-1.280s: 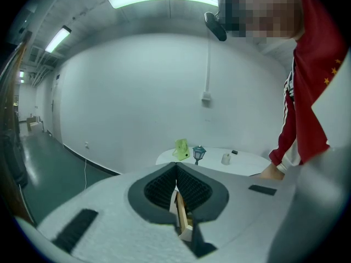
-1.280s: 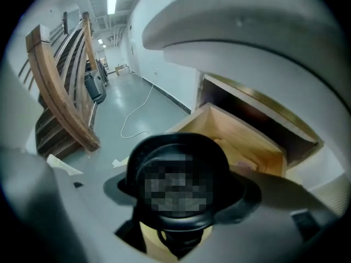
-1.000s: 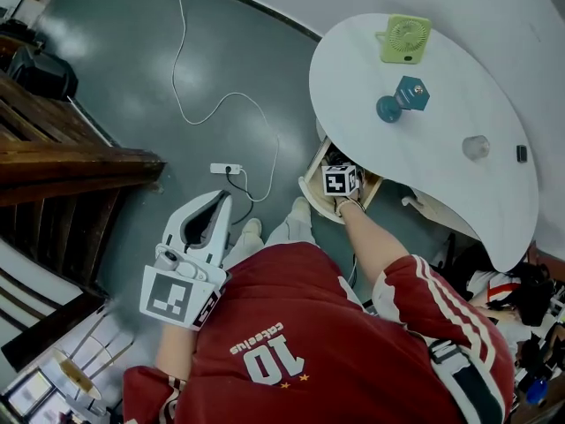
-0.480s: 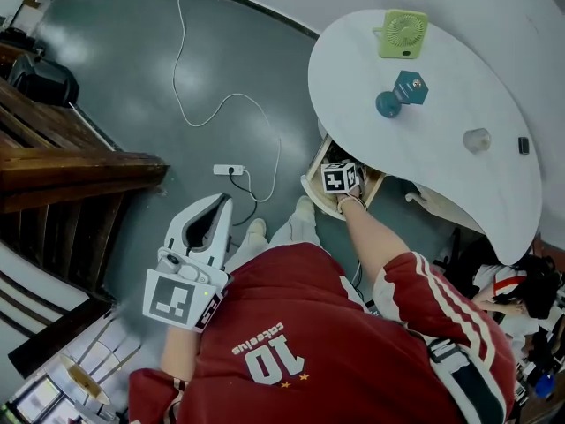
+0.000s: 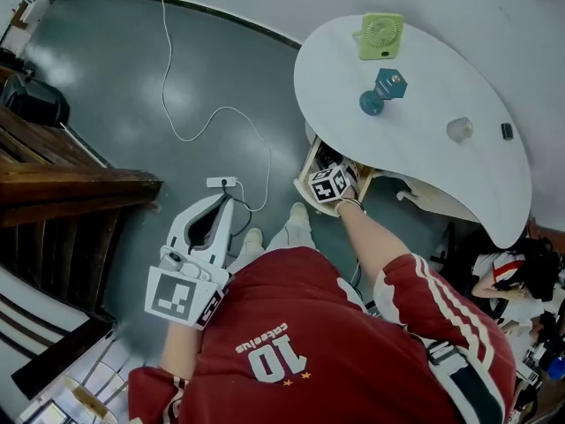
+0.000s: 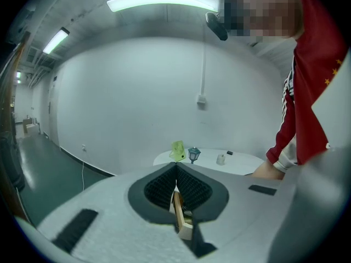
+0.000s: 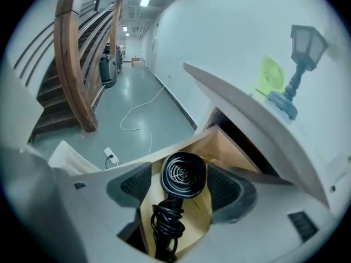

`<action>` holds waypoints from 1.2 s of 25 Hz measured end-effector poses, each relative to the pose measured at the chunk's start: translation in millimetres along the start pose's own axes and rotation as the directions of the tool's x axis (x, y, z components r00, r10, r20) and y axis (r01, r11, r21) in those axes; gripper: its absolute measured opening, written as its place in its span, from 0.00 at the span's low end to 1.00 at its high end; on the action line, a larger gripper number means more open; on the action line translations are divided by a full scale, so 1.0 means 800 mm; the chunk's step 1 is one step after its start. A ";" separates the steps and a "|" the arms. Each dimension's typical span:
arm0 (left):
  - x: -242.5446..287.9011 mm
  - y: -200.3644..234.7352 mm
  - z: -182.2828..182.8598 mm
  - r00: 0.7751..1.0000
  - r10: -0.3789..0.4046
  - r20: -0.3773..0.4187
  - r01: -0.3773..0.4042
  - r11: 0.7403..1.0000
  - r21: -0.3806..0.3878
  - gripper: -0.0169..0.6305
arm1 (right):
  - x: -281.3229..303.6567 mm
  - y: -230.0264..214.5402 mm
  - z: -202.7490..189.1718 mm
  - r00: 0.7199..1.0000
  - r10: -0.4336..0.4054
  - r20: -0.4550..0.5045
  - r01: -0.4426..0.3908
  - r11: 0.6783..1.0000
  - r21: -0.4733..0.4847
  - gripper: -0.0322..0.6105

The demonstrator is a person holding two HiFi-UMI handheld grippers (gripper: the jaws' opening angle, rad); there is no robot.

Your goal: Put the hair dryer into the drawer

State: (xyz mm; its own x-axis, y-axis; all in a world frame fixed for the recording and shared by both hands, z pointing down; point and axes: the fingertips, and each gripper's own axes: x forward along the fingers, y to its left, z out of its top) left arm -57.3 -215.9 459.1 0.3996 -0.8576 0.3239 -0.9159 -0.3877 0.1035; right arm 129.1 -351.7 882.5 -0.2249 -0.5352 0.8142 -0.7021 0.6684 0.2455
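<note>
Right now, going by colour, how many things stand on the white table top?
Green: 1, the fan
Teal: 1, the lamp
Whitish: 1, the cup
Black: 1, a small object, too small to identify
Total: 4

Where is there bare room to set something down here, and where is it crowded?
Bare: on the table, the wide middle between the lantern and the cup, and its narrow end past the cup. Crowded: the open drawer, where the hair dryer and its coiled cord lie.
</note>
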 end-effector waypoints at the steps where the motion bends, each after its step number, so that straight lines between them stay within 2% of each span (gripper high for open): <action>1: -0.002 -0.001 0.002 1.000 -0.009 0.007 0.009 1.000 0.003 0.03 | -0.004 0.006 0.003 1.000 0.013 -0.002 -0.013 0.999 -0.035 0.54; 4: -0.010 -0.003 0.009 0.999 -0.035 0.031 0.035 0.999 0.012 0.03 | -0.018 0.026 0.005 0.999 0.044 -0.013 -0.045 0.993 -0.111 0.54; 7: -0.025 -0.002 0.015 0.997 -0.057 0.059 0.057 0.998 0.016 0.03 | -0.043 0.038 0.011 0.999 0.044 -0.003 -0.044 0.993 -0.108 0.54; 10: -0.041 0.007 0.019 0.993 -0.072 0.094 0.071 0.997 0.013 0.03 | -0.071 0.045 0.022 0.999 0.039 0.016 -0.038 0.998 -0.053 0.53; 15: -0.056 0.031 0.020 0.986 -0.098 0.135 0.098 0.995 0.005 0.03 | -0.122 0.043 0.044 0.998 0.023 0.060 -0.029 0.994 0.101 0.54; 17: -0.061 0.037 0.019 0.983 -0.112 0.142 0.111 0.994 0.018 0.03 | -0.145 0.037 0.044 0.997 0.001 0.082 -0.017 0.978 0.206 0.54; 19: -0.068 0.038 0.020 0.979 -0.139 0.152 0.134 0.990 0.043 0.03 | -0.169 0.027 0.036 0.995 -0.032 0.094 -0.001 0.944 0.330 0.54; 21: -0.076 0.038 0.019 0.972 -0.173 0.160 0.166 0.984 0.061 0.03 | -0.197 0.017 0.030 0.991 -0.079 0.104 0.029 0.911 0.411 0.54; 26: -0.089 0.040 0.022 0.946 -0.264 0.190 0.252 0.964 0.087 0.03 | -0.282 0.008 0.048 0.969 -0.179 0.172 0.072 0.866 0.496 0.54; 30: -0.098 0.043 0.031 0.924 -0.315 0.216 0.295 0.948 0.120 0.03 | -0.353 0.010 0.077 0.935 -0.245 0.255 0.075 0.843 0.533 0.54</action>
State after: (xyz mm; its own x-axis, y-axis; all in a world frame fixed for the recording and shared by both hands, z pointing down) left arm -119.2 -170.3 413.6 0.6656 -0.7436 0.0640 -0.7461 -0.6609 0.0809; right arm 145.5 -226.8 622.1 -0.2109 -0.7961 0.5673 -0.9687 0.2481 -0.0119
